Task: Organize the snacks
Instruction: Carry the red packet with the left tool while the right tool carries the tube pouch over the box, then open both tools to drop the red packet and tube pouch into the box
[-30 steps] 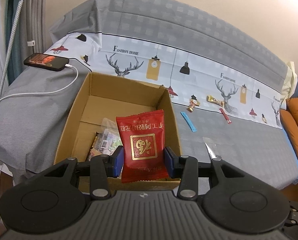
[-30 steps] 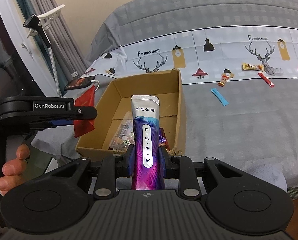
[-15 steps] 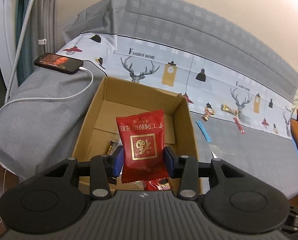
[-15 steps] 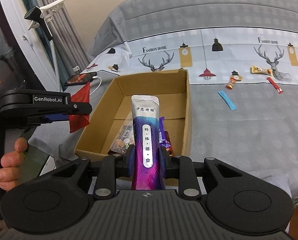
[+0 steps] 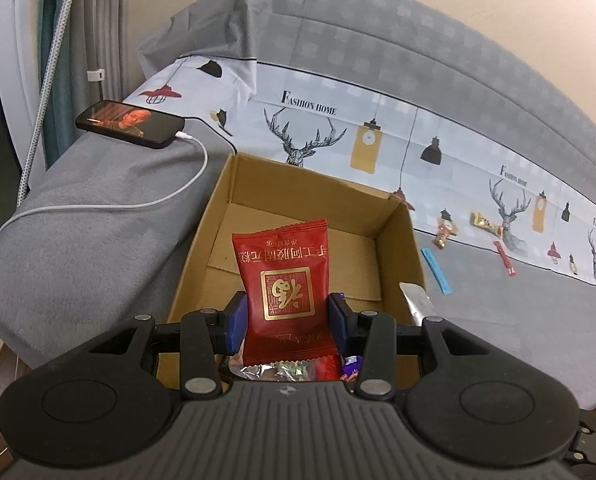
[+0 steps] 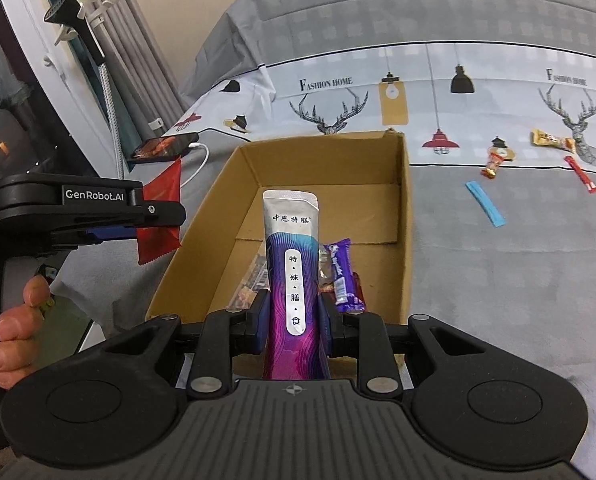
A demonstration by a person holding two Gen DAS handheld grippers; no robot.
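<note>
My left gripper (image 5: 286, 320) is shut on a red snack packet (image 5: 284, 280) with gold print, held upright over the near end of an open cardboard box (image 5: 218, 208). My right gripper (image 6: 294, 316) is shut on a tall purple and white sachet (image 6: 292, 280), also above the near end of the box (image 6: 404, 216). Several wrapped snacks lie in the box, among them a purple bar (image 6: 340, 272). The left gripper with its red packet (image 6: 158, 216) shows at the left of the right wrist view, beside the box.
The box sits on a bed with a grey and deer-print cover. Loose snacks lie to its right: a blue stick (image 5: 436, 270), a red stick (image 5: 504, 258), a gold wrapper (image 5: 484, 222) and a small candy (image 5: 444, 234). A phone (image 5: 130, 124) on a white cable lies at left.
Both grippers have moved closer to the box and over its near end, each still holding its snack. The box now fills more of both views.
</note>
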